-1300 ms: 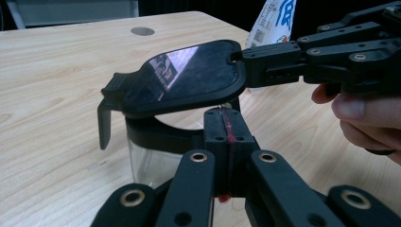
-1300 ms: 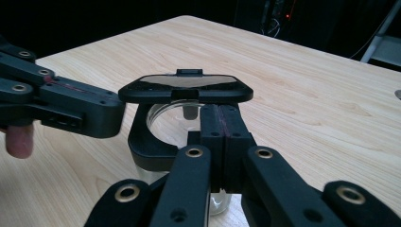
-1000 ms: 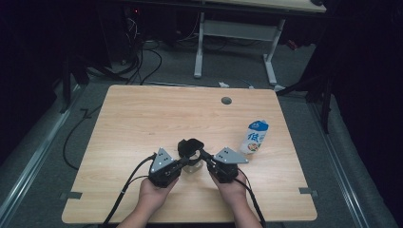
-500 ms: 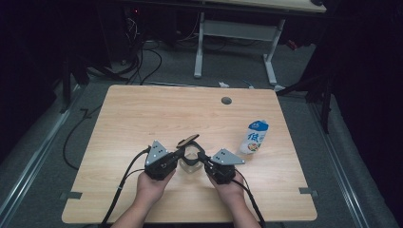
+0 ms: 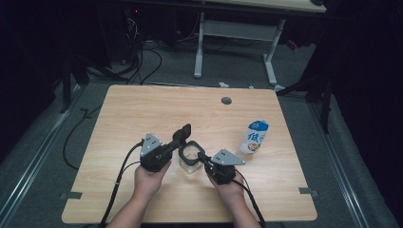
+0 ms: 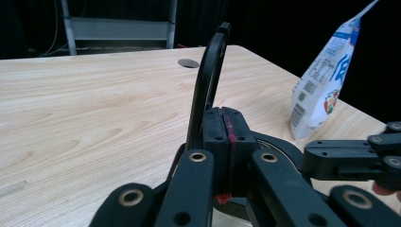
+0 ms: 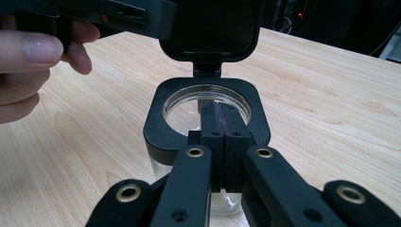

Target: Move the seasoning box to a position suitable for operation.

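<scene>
A clear glass jar [image 5: 189,167] with a black square collar [image 7: 158,124] stands at the table's front middle. Its hinged black lid [image 5: 183,132] stands raised, so the mouth is uncovered. My left gripper [image 5: 176,143] is shut, and the lid [image 6: 208,80] leans upright against the side of its jaws [image 6: 222,120]. Nothing shows between the pads. From the other side my right gripper [image 5: 205,161] is shut too. Its tips [image 7: 221,120] lie on the collar's near edge, over the jar's mouth. The lid [image 7: 210,28] rises behind the jar, with the left gripper [image 7: 118,14] and a hand beside it.
A white and blue milk pouch [image 5: 254,137] stands upright to the right of the jar, close to the right gripper [image 6: 350,156]. A round cable hole [image 5: 226,100] lies near the table's far edge. Cables trail from both grippers toward the front edge.
The lid has swung up from over the jar to upright. My left gripper moved left and a little up with it. The right gripper stayed on the collar.
</scene>
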`<control>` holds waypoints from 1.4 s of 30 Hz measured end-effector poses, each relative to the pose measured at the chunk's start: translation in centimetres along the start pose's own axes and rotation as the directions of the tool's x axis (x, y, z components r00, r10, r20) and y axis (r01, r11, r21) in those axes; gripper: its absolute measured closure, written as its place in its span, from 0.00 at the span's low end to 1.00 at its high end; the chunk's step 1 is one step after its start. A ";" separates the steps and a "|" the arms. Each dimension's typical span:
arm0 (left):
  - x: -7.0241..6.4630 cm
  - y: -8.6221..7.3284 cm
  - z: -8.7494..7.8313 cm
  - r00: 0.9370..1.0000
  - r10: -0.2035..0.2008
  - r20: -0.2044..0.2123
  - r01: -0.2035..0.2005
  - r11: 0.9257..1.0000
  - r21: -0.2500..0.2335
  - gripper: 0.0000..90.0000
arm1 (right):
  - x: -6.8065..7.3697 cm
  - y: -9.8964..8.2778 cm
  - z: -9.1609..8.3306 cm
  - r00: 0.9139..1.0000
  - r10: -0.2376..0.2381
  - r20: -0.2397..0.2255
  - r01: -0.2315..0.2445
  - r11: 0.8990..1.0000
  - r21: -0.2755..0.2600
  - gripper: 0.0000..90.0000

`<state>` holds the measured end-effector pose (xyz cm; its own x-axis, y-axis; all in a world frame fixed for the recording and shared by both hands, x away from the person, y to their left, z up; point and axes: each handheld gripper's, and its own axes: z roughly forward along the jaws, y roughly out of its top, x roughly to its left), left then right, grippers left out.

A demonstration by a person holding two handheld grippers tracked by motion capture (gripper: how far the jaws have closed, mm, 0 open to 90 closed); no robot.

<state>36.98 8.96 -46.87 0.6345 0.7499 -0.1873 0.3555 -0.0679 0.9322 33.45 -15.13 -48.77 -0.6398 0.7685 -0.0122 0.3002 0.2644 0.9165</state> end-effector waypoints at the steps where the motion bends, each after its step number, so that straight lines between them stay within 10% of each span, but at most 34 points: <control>1: 0.1 0.0 0.0 1.000 -0.002 -0.005 0.002 1.000 0.002 0.99 | 0.0 0.0 0.0 1.000 0.000 0.000 0.000 1.000 0.000 1.00; 18: 0.4 0.0 0.2 0.999 -0.026 -0.034 0.027 1.000 0.001 1.00 | 0.0 -0.1 0.0 1.000 -0.006 -0.004 0.006 1.000 -0.003 1.00; 29: 2.8 -2.6 -4.1 0.994 0.083 -0.067 -0.078 0.994 0.080 0.82 | -1.7 0.0 -1.8 0.998 0.020 0.060 -0.019 1.000 -0.012 1.00; 34: 5.3 -4.5 -6.4 0.992 0.063 -0.108 -0.053 0.994 0.098 0.77 | -4.0 -1.2 -3.4 0.984 0.071 0.165 -0.073 0.997 0.005 1.00; 42: 6.4 -5.5 -7.8 0.997 0.039 -0.073 -0.034 0.997 0.064 0.76 | -7.1 -3.4 -5.0 0.937 0.129 0.323 -0.156 0.986 0.058 0.99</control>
<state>33.74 19.24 -50.82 0.5961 0.7926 -0.1283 0.3769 -0.1352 0.9163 33.40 -24.42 -49.82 -0.3323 0.9429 -0.0223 0.4369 0.1748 0.8824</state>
